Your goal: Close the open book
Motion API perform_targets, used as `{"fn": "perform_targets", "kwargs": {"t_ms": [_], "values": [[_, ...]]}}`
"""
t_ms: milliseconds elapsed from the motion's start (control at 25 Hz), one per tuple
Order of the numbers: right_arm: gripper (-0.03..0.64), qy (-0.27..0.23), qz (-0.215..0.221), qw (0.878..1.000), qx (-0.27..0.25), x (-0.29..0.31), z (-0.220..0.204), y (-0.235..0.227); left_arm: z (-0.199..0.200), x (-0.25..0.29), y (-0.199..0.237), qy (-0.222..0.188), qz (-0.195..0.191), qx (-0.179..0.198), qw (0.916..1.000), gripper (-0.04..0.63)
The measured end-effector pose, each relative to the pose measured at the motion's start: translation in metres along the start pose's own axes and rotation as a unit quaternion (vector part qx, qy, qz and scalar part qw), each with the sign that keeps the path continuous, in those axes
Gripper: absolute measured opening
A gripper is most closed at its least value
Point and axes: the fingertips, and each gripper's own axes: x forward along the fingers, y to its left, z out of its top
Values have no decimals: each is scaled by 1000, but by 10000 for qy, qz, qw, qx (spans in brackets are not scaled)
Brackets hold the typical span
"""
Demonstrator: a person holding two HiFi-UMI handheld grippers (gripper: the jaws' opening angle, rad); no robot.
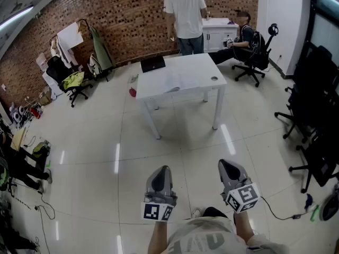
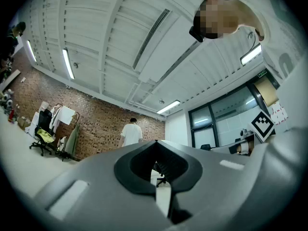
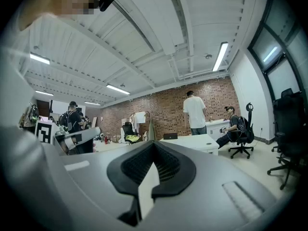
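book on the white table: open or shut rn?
Open: the book lies spread flat on the white table, pale pages up. It is far off in the head view, so finer detail cannot be told.

Glossy tiled floor (image 1: 95, 142), smooth matt table (image 1: 204, 62), rough brick wall (image 1: 122, 15), paper book (image 1: 180, 81).

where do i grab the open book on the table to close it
Probably one half's outer edge of the open book, from the table's near side: it lies flat, pages up, so only that thin edge can be pinched.
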Motion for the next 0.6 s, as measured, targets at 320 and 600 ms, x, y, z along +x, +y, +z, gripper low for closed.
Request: {"fn": "perform_targets", "kwargs": {"t_ms": [320, 600], "values": [[1, -5, 66, 9997, -254, 22, 8, -18, 1, 13, 28, -128, 390, 167, 9990, 15], [0, -63, 380, 9987, -332, 41, 20, -13, 8, 32, 24, -134, 368, 173, 9991, 15]]}}
